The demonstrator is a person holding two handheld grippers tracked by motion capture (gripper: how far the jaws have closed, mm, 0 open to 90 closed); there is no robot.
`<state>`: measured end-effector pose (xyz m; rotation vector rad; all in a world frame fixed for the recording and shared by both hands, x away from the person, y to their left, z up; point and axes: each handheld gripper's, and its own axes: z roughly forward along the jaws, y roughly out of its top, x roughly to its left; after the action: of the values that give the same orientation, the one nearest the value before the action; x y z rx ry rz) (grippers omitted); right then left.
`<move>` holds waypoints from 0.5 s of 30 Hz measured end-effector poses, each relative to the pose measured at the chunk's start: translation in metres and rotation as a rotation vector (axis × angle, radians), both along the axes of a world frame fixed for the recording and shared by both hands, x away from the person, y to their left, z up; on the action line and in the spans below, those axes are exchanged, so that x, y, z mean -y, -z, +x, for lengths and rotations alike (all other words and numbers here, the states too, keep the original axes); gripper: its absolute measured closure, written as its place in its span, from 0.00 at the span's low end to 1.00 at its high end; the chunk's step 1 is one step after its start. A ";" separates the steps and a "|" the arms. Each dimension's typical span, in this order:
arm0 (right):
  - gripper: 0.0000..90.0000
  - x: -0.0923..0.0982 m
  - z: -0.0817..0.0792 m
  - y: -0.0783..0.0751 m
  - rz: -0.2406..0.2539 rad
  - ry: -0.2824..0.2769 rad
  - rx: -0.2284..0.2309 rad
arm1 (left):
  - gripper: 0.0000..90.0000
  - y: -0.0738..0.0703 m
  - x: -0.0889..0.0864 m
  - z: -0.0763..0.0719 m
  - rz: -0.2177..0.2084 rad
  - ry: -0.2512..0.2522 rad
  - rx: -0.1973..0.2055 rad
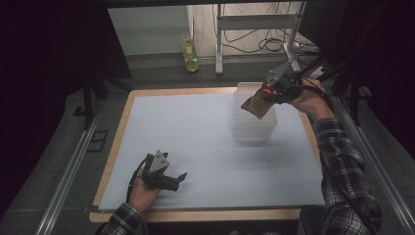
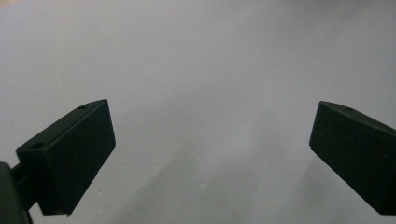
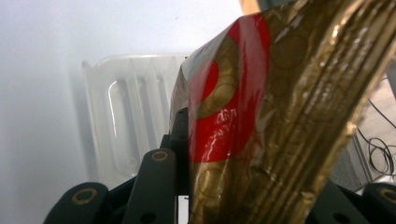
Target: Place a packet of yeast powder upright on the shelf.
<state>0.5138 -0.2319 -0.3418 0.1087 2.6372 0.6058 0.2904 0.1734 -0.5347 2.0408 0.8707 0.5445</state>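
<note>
Bench surface: the bench (image 1: pixel 117 147) is a wooden top covered almost wholly by a pale sheet (image 1: pixel 195 147); bare wood shows as a thin border at the left, far and near edges.
Room: dim; beyond the far edge stands a metal frame (image 1: pixel 254 22) with loose cables on the floor, and a small yellow-green bottle (image 1: pixel 190 54) on the floor near it.
Container: 1 clear ribbed plastic container (image 1: pixel 252 127) sits on the sheet at the far right; in the right gripper view its ribbed wall (image 3: pixel 126 121) lies behind the packet.
Packet: a gold foil packet (image 1: pixel 257 104) with a red mark, creased, is held in the air over the container's far right corner; whether it touches the rim cannot be told.
Right gripper: the right gripper (image 1: pixel 271 93) is raised at the far right, pointing down and left; its jaws are clamped on the packet (image 3: pixel 280 116).
Left gripper: the left gripper (image 1: pixel 180 177) rests low near the near left of the sheet, pointing right; its 2 jaws stand wide apart with nothing between them over the bare sheet (image 2: pixel 210 93).
Arms: both sleeves are plaid; the right forearm runs along the right edge.
Open room: the middle of the sheet between the 2 grippers carries nothing; the container stands just inside the right edge.
</note>
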 end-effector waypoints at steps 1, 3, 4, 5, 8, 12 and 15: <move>0.78 -0.001 0.001 0.001 -0.011 -0.007 -0.003 | 0.00 0.000 0.000 0.000 0.002 0.001 -0.002; 0.78 -0.003 0.004 0.004 -0.028 -0.018 -0.020 | 0.00 0.000 0.000 0.000 0.003 0.002 -0.002; 0.78 -0.003 0.004 0.004 -0.028 -0.018 -0.020 | 0.00 0.000 0.000 0.000 0.003 0.003 -0.003; 0.78 -0.006 0.006 0.007 -0.051 -0.029 -0.028 | 0.00 0.001 0.001 0.000 0.004 0.003 -0.004; 0.78 -0.009 0.009 0.009 -0.051 -0.038 -0.043 | 0.01 0.001 0.000 0.000 0.005 0.004 -0.005; 0.78 -0.015 0.013 0.010 -0.078 -0.058 -0.066 | 0.01 0.001 0.001 0.000 0.005 0.005 -0.005; 0.78 -0.019 0.014 0.014 -0.118 -0.057 -0.079 | 0.01 0.001 0.001 0.000 0.005 0.007 -0.005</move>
<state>0.5275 -0.2129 -0.3557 0.0221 2.7532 0.4720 0.2907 0.1724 -0.5358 2.0498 0.8653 0.5383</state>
